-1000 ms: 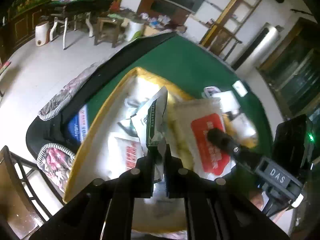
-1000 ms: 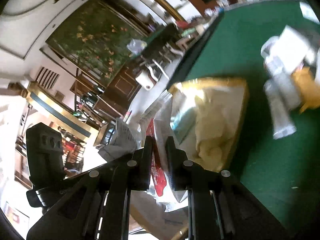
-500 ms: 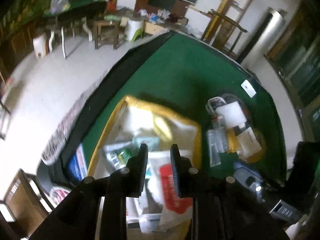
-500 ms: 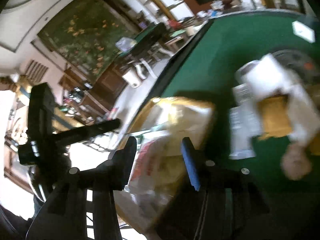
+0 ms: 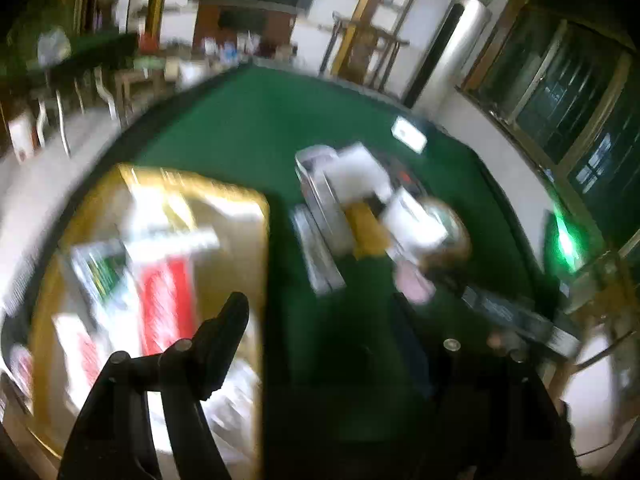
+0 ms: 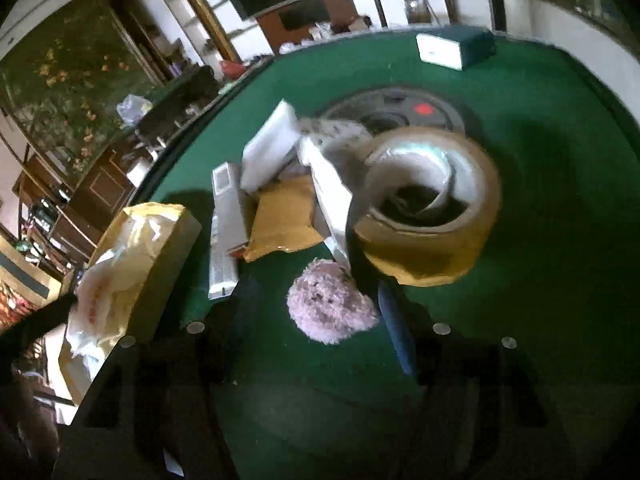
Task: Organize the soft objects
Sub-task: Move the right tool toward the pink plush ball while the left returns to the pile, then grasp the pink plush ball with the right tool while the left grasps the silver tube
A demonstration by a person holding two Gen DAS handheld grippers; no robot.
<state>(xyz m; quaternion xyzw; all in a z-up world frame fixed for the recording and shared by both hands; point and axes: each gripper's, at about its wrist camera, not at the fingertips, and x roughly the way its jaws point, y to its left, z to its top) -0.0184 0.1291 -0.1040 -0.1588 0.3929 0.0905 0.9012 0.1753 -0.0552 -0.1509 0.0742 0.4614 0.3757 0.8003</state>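
A yellow box [image 5: 256, 280] at the table's left holds several soft packets, among them a red-and-white one [image 5: 168, 300]; it also shows in the right wrist view [image 6: 160, 248]. A pile of soft things lies mid-table: white packets [image 6: 268, 148], a yellow pouch [image 6: 280, 220], a pink fluffy toy [image 6: 328, 308] and a yellow fabric basket [image 6: 432, 208]. My left gripper [image 5: 320, 320] is open and empty, above the table between box and pile. My right gripper [image 6: 316, 308] is open with the pink toy between its fingers, not gripped.
The green table [image 6: 540, 160] has a round black panel with a red spot [image 6: 404, 112] at its middle and a white box [image 6: 440, 52] at the far edge. Chairs and furniture stand on the floor beyond the table's left edge.
Both grippers let go of their packets into the yellow box, opened wide and swung right toward the pile. The right gripper now straddles the pink toy.
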